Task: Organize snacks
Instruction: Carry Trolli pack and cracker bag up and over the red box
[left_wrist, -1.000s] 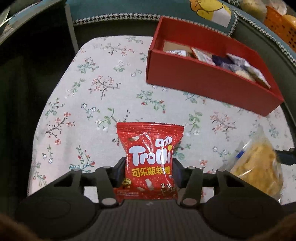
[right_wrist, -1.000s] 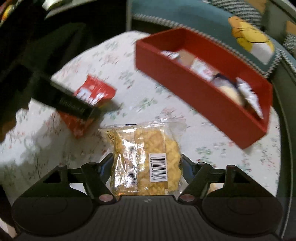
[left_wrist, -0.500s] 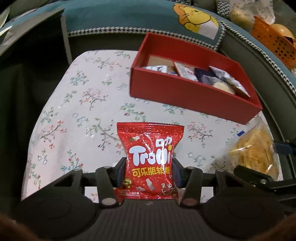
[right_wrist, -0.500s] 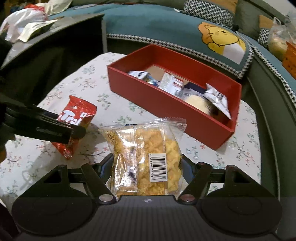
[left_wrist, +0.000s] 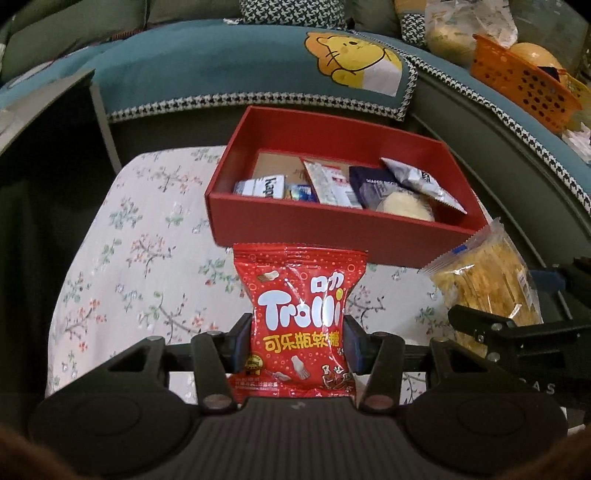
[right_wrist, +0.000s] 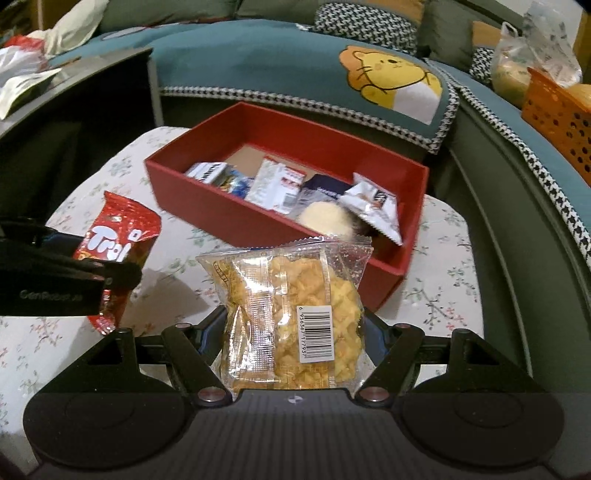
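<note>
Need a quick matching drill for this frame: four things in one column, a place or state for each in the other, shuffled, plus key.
Things:
1. Trolli bag
2. noodle pack
3. red box
4. orange basket

Places:
A. on the sofa, far right
B. clamped in the left gripper
C. on the floral cloth, several snacks inside
D. clamped in the right gripper

Pairs: 1-B, 2-D, 3-C, 4-A
</note>
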